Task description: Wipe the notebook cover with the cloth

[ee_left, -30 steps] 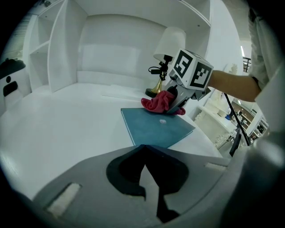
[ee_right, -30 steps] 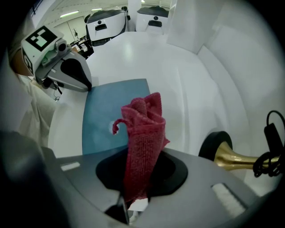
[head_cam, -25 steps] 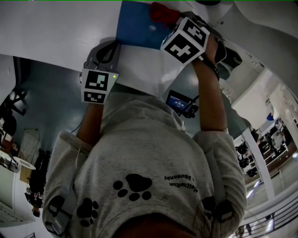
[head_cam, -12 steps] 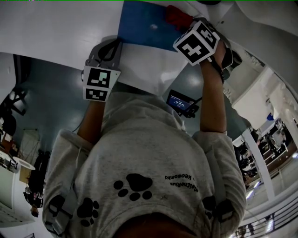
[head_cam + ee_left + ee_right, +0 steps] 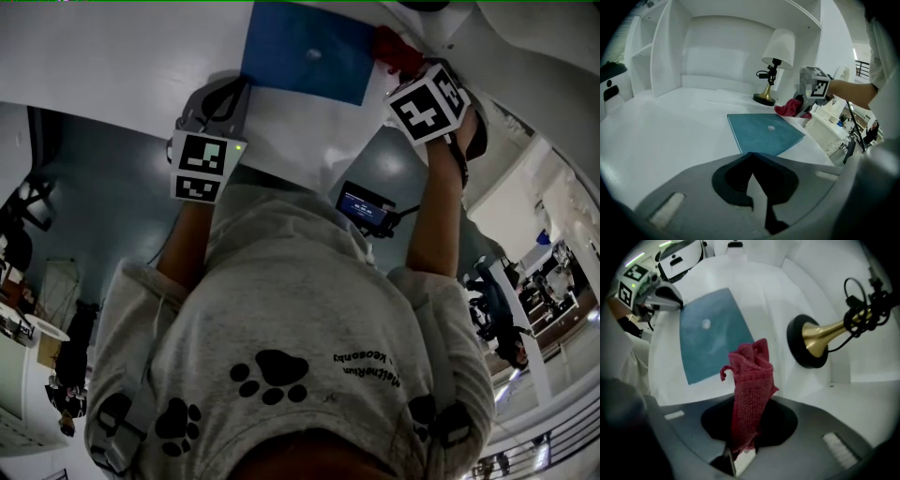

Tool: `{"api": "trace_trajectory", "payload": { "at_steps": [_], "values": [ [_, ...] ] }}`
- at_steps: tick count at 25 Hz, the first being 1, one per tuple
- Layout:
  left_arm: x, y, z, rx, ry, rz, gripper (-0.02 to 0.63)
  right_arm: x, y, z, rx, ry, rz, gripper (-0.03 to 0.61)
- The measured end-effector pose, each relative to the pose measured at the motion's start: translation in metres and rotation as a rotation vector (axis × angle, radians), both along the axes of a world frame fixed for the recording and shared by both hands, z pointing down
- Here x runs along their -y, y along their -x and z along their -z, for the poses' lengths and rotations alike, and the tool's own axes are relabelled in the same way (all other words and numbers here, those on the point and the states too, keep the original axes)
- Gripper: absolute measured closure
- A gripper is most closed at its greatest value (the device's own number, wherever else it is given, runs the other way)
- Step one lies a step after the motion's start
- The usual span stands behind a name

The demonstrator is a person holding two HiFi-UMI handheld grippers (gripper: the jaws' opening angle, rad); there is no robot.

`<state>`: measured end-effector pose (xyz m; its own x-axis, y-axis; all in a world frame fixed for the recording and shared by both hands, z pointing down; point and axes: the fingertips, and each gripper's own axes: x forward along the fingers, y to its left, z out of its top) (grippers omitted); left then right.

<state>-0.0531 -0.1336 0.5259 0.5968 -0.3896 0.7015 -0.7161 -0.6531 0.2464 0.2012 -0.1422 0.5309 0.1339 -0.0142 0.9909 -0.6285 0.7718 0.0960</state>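
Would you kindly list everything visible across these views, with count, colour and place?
notebook: one, blue, flat on the desk, with a small white spot on its cover
cloth: one, red, bunched in the right claw, beside the notebook on the lamp's side
desk lamp: one, white shade and brass base, on the desk beyond the notebook
desk: one, white, with white shelving behind
screen device: one, black with a lit screen, by the person's chest
sweatshirt: one, grey with black paw prints, worn by the person
left claw: one, grey, shut and empty, just short of the notebook's near corner
right claw: one, grey, shut on the cloth
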Motion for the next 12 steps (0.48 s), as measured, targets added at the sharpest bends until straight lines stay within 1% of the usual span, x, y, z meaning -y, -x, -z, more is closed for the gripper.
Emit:
{"api": "trace_trajectory", "payload": {
  "at_steps": [3,6,9,12],
  "values": [
    [0.000,-0.001,0.002,0.002,0.000,-0.001,0.614,0.014,0.034,0.037,0.087,-0.101,0.025,0.500],
    [0.001,0.000,0.003,0.004,0.000,0.000,0.614,0.026,0.086,0.059,0.189,-0.161,0.102,0.500],
    [0.001,0.003,0.004,0.005,-0.001,0.001,0.614,0.026,0.145,0.063,0.267,-0.159,0.206,0.500],
    [0.001,0.005,0.006,0.008,0.000,0.005,0.614,0.021,0.192,0.051,0.318,-0.122,0.299,0.500]
  ]
}}
